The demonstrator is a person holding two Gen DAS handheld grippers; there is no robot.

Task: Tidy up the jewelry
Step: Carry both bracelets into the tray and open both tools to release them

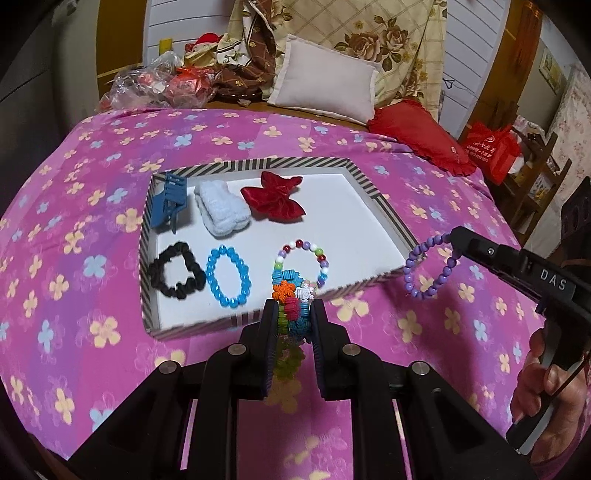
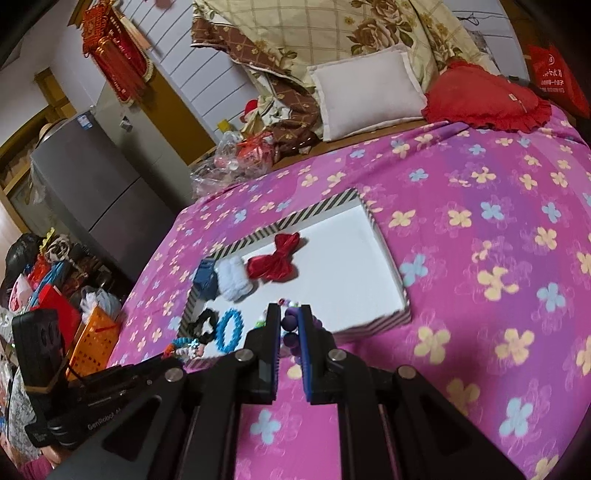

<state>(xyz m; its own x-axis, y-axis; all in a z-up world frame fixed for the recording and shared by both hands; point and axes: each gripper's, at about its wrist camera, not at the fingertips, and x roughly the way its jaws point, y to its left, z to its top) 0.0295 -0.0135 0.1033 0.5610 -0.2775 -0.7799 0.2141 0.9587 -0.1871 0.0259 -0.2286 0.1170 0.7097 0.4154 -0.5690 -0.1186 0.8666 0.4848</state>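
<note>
A striped-rim white tray (image 1: 384, 206) lies on the pink flowered bedspread. In it lie a blue hair claw (image 1: 170, 201), a white fluffy scrunchie (image 1: 221, 210), a red bow (image 1: 275, 197), a black scrunchie (image 1: 177, 271), a blue bead bracelet (image 1: 228, 277) and a multicolour bead bracelet (image 1: 306, 258). My left gripper (image 1: 293, 314) is shut on a colourful knitted flower band (image 1: 295, 306), above the tray's near rim. My right gripper (image 2: 288, 317) is shut on a purple bead bracelet (image 1: 430, 266), held in the air beside the tray's right near corner; the beads also show in the right wrist view (image 2: 290, 319).
A white pillow (image 1: 328, 79), a red cushion (image 1: 417, 133) and a folded floral quilt (image 1: 369, 33) lie at the bed's head. Plastic bags (image 1: 155, 85) sit at the far left corner. A fridge (image 2: 96, 184) and clutter stand left of the bed.
</note>
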